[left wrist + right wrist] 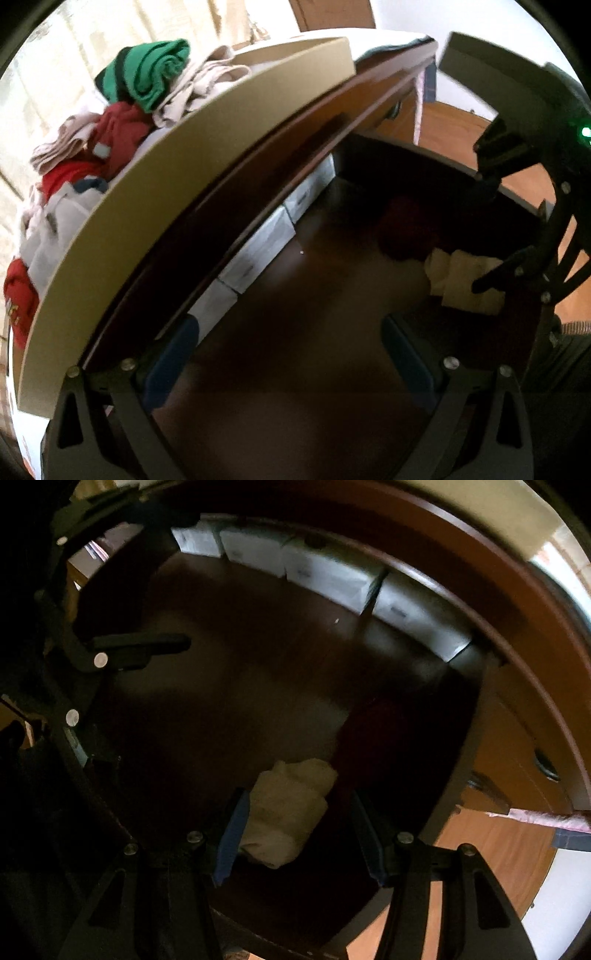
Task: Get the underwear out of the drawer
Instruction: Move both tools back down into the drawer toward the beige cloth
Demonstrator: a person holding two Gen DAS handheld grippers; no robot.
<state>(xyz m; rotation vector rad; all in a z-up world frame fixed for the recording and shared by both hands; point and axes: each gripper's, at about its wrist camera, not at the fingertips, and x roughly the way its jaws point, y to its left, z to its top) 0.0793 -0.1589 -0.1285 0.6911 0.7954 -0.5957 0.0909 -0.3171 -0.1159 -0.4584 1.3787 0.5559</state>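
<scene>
The dark wooden drawer (295, 295) is pulled open. A folded cream underwear (288, 808) lies on its floor, with a dark red garment (373, 734) beside it. My right gripper (299, 834) is open with the cream underwear between its blue pads, not pinched. In the left wrist view the cream underwear (465, 280) lies at the right, under the right gripper's fingers (495, 275). My left gripper (291, 362) is open and empty above the drawer floor.
Several white boxes (258, 251) line the drawer's back wall (332, 572). A beige tray (221, 129) on the dresser top holds a pile of clothes, green (147, 74), red and beige. Orange wooden floor (498, 867) lies beyond the drawer front.
</scene>
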